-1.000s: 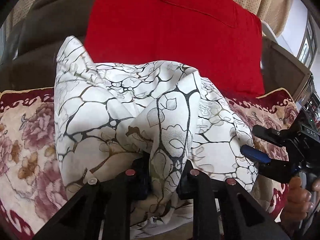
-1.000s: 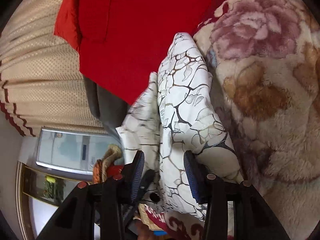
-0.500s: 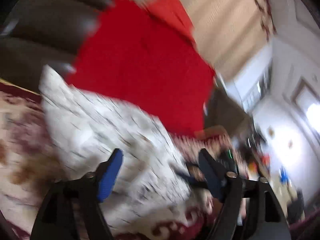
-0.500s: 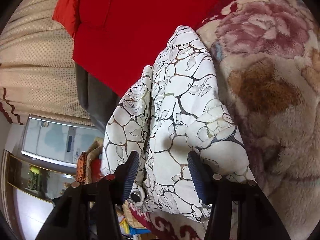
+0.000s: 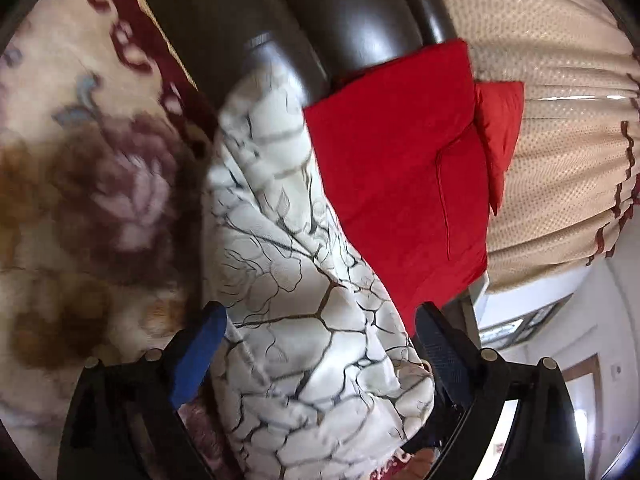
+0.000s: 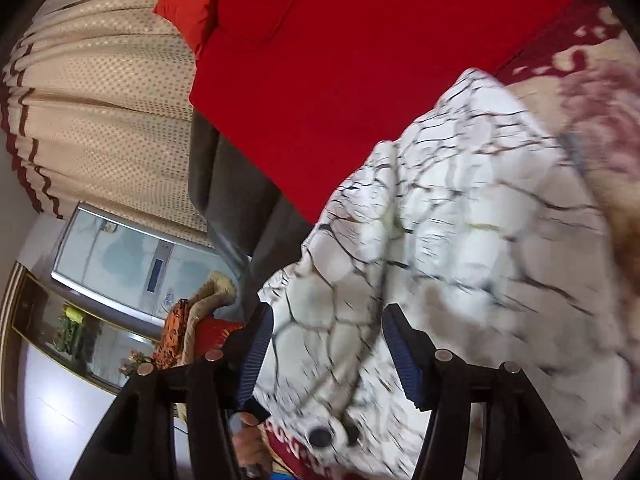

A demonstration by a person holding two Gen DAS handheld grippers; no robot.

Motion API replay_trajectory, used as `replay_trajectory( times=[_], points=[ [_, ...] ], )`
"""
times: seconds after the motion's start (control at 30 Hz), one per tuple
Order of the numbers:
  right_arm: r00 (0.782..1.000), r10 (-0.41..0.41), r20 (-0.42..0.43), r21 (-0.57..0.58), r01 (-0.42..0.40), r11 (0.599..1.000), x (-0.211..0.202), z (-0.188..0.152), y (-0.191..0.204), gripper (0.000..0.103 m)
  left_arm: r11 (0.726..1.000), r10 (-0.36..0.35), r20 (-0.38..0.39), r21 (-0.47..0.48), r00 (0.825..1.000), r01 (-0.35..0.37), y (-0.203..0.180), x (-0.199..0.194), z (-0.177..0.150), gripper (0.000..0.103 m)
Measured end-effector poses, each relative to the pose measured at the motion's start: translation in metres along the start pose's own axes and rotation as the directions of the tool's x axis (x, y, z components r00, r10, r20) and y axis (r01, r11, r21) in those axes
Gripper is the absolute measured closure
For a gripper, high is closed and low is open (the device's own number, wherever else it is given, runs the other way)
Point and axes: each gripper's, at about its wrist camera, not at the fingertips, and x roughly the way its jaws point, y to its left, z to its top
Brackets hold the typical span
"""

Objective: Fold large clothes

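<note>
Now my left gripper [image 5: 320, 354] and right gripper [image 6: 326, 354] have just been opening, both wide, with the white crackle-print cloth [image 5: 304, 288] loose between their fingers.

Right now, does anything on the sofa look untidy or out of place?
Yes. The white patterned garment is not a flat fold: it lies bunched in a thick, wrinkled heap on the floral blanket, leaning against the red cushion. Nothing looks torn or spilled.
</note>
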Motion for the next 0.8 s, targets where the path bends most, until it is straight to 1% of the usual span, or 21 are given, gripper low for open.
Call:
replay_trajectory(
  times=[0.07, 0.1, 0.13, 0.17, 0.2, 0.23, 0.27, 0.3, 0.33, 0.4, 0.43, 0.47, 0.5, 0.53, 0.57, 0.63, 0.67, 0.7, 0.73, 0.77, 0.8],
  points=[
    [1.000, -0.023, -0.003, 0.018, 0.023, 1.000, 0.020, 0.006, 0.002, 0.031, 1.000, 0.005, 0.016, 0.018, 1.000, -0.005, -0.002, 0.006, -0.002, 0.011],
    [1.000, -0.029, -0.002, 0.033, 0.029, 0.999, 0.030, 0.008, 0.000, 0.031, 0.998, 0.027, 0.021, 0.054, 0.999, -0.028, -0.005, 0.011, -0.003, 0.030],
    [1.000, -0.029, -0.008, 0.043, 0.029, 0.999, 0.040, 0.010, -0.001, 0.031, 0.992, 0.075, 0.000, 0.099, 0.997, -0.075, -0.009, 0.019, -0.003, 0.046],
    [0.999, -0.047, -0.026, 0.053, 0.049, 0.997, 0.054, 0.012, -0.003, 0.031, 0.989, 0.092, -0.017, 0.113, 0.996, -0.090, -0.006, 0.027, 0.002, 0.066],
    [0.997, -0.061, -0.040, 0.061, 0.063, 0.996, 0.064, 0.013, -0.006, 0.031, 0.989, 0.087, -0.033, 0.119, 0.996, -0.083, -0.006, 0.033, 0.002, 0.071],
    [0.997, -0.059, -0.056, 0.072, 0.063, 0.995, 0.077, 0.013, -0.011, 0.033, 0.988, 0.088, -0.028, 0.129, 0.996, -0.084, -0.009, 0.034, 0.000, 0.074],
    [0.997, -0.047, -0.057, 0.075, 0.051, 0.996, 0.082, 0.013, -0.013, 0.061, 0.984, 0.096, -0.021, 0.151, 0.995, -0.091, -0.015, 0.034, -0.002, 0.078],
    [0.998, -0.039, -0.056, 0.066, 0.043, 0.997, 0.089, 0.012, -0.014, 0.079, 0.974, 0.104, -0.015, 0.202, 0.994, -0.099, -0.029, 0.034, -0.006, 0.080],
    [0.996, -0.057, -0.064, 0.054, 0.061, 0.997, 0.092, 0.011, -0.014, 0.088, 0.965, 0.105, -0.019, 0.245, 0.994, -0.098, -0.042, 0.037, -0.009, 0.081],
    [0.997, -0.062, -0.045, 0.022, 0.063, 0.998, 0.086, 0.009, -0.011, 0.093, 0.944, 0.105, -0.034, 0.316, 0.994, -0.089, -0.069, 0.045, -0.017, 0.084],
    [0.998, -0.052, -0.028, 0.009, 0.052, 0.999, 0.078, 0.010, -0.008, 0.094, 0.929, 0.093, -0.054, 0.365, 0.994, -0.067, -0.087, 0.053, -0.026, 0.089],
    [0.999, -0.036, -0.006, 0.004, 0.036, 0.999, 0.069, 0.010, -0.004, 0.095, 0.921, 0.061, -0.094, 0.390, 0.994, -0.020, -0.100, 0.061, -0.033, 0.103],
    [1.000, -0.013, 0.022, 0.004, 0.013, 1.000, 0.057, 0.012, -0.003, 0.095, 0.900, 0.042, -0.164, 0.435, 0.986, 0.034, -0.124, 0.079, -0.049, 0.103],
    [0.999, 0.002, 0.048, 0.006, -0.002, 1.000, 0.042, 0.013, -0.003, 0.097, 0.878, 0.058, -0.206, 0.477, 0.977, 0.049, -0.139, 0.095, -0.060, 0.103],
    [0.998, 0.007, 0.066, 0.011, -0.007, 1.000, 0.029, 0.013, -0.005, 0.097, 0.832, 0.129, -0.250, 0.554, 0.960, 0.033, -0.161, 0.122, -0.082, 0.103],
    [0.998, 0.015, 0.065, 0.044, -0.018, 0.999, 0.004, 0.013, -0.018, 0.097, 0.788, 0.215, -0.304, 0.615, 0.928, 0.019, -0.177, 0.166, -0.106, 0.103],
    [0.998, -0.005, 0.064, 0.054, 0.002, 0.999, -0.002, 0.013, -0.022, 0.097, 0.783, 0.246, -0.308, 0.622, 0.919, -0.001, -0.177, 0.181, -0.112, 0.103],
    [0.997, -0.047, 0.061, 0.069, 0.043, 0.997, -0.008, 0.012, -0.031, 0.097, 0.817, 0.239, -0.344, 0.576, 0.908, 0.003, -0.171, 0.193, -0.116, 0.103],
    [0.996, -0.083, 0.041, 0.093, 0.079, 0.993, -0.010, 0.011, -0.044, 0.097, 0.848, 0.200, -0.374, 0.529, 0.906, 0.031, -0.167, 0.192, -0.117, 0.103],
    [0.997, -0.082, -0.005, 0.134, 0.082, 0.988, -0.005, 0.012, -0.061, 0.100, 0.852, 0.174, -0.370, 0.522, 0.913, 0.049, -0.168, 0.184, -0.118, 0.103],
    [0.997, -0.070, -0.031, 0.166, 0.075, 0.983, -0.002, 0.013, -0.073, 0.101, 0.841, 0.169, -0.345, 0.539, 0.923, 0.048, -0.170, 0.167, -0.123, 0.103]
  ],
)
